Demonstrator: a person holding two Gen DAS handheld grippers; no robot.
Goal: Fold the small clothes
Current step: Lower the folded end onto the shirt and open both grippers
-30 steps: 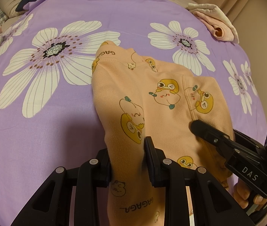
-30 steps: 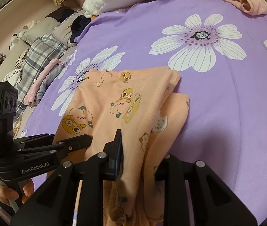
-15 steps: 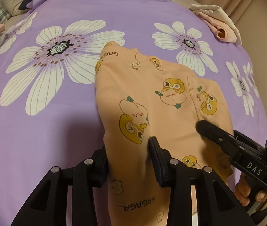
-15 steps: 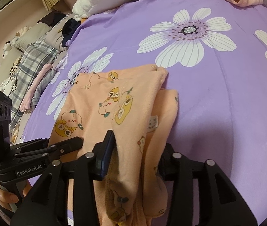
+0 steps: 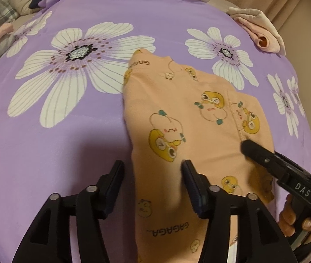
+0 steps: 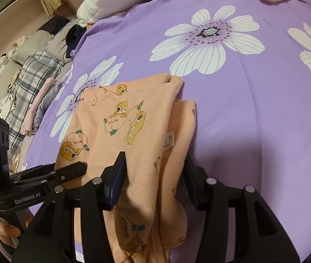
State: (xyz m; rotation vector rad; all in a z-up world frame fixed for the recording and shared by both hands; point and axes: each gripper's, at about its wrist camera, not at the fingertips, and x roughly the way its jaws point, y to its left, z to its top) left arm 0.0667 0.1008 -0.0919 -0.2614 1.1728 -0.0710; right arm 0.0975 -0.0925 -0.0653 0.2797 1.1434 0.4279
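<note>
Over the last second I've let both sets of jaws spread. My left gripper [image 5: 153,173], which was pinched on the peach garment [image 5: 190,118], now stands wide with the cloth lying loose between its fingers. My right gripper [image 6: 155,171] has parted too, though folds bunched there may still touch one finger. The garment has settled flatter and further ahead on the purple sheet [image 5: 45,153].

Peach garment [image 5: 190,118], yellow cartoon prints; purple bedsheet [image 5: 67,144], white flowers.

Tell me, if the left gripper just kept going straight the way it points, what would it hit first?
Probably the peach garment: the left gripper is open, with the cloth already lying between its fingers, so it would push into that fabric, then the purple sheet.
</note>
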